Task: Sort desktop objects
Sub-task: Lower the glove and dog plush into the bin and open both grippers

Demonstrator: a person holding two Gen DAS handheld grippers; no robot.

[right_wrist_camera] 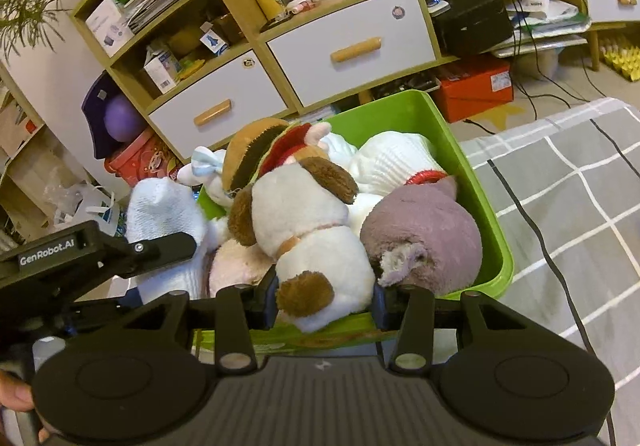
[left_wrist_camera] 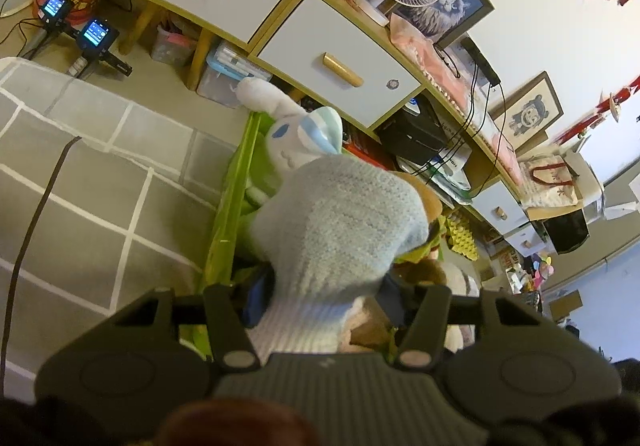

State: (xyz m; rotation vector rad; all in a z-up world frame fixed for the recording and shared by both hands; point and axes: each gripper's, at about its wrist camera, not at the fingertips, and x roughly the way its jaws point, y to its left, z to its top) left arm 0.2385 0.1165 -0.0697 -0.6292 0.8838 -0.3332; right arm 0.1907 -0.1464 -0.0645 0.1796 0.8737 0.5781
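Both claws are busy over the green bin (right_wrist_camera: 472,150). The left gripper (left_wrist_camera: 326,300) is clamped on a pale blue knit sock (left_wrist_camera: 340,222), the right gripper (right_wrist_camera: 324,304) is squeezing the brown-and-white plush dog (right_wrist_camera: 308,230), which sits on top of the pile. I'd lower both gently, since the bin's stuffed. The cabinet drawers (right_wrist_camera: 348,46) are close behind, but there's open room over the grey checked cloth (right_wrist_camera: 568,206) to the right.
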